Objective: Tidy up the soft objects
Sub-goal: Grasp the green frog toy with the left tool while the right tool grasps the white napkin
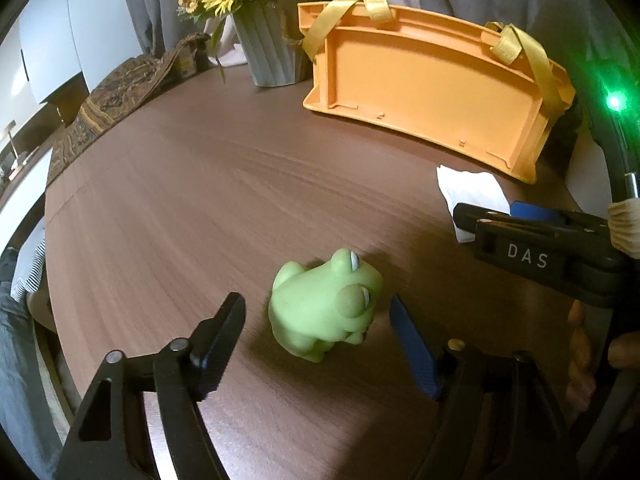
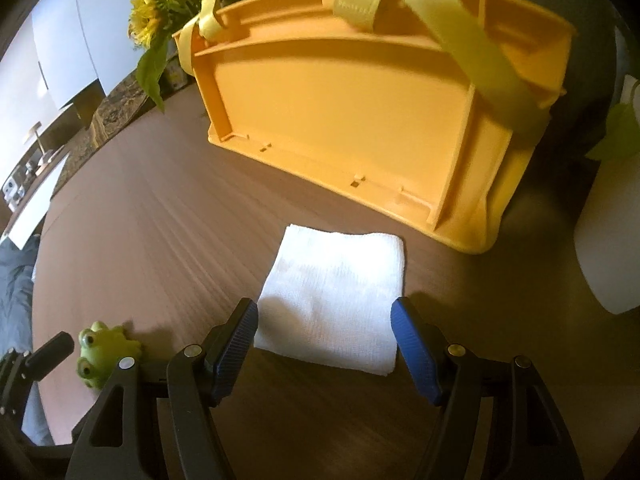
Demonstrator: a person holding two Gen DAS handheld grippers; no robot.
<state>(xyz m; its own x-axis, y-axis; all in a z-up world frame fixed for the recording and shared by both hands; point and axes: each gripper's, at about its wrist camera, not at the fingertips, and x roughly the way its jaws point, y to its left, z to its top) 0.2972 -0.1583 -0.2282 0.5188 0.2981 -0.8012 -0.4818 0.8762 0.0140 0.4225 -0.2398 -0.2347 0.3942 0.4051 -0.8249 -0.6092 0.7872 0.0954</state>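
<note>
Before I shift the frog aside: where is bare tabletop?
Wide bare wood lies left of the green frog, between the patterned runner and the orange bin. It is crowded on the right, around the white cloth.

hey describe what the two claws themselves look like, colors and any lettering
Both are black plastic claws with angular cut-out arms and silver pivot pins. The left claw has a ridged black pad on one finger and a blue pad on the other. The right claw has blue ridged pads; its body carries white "DAS" lettering. A beige knit sleeve cuff shows behind it.
</note>
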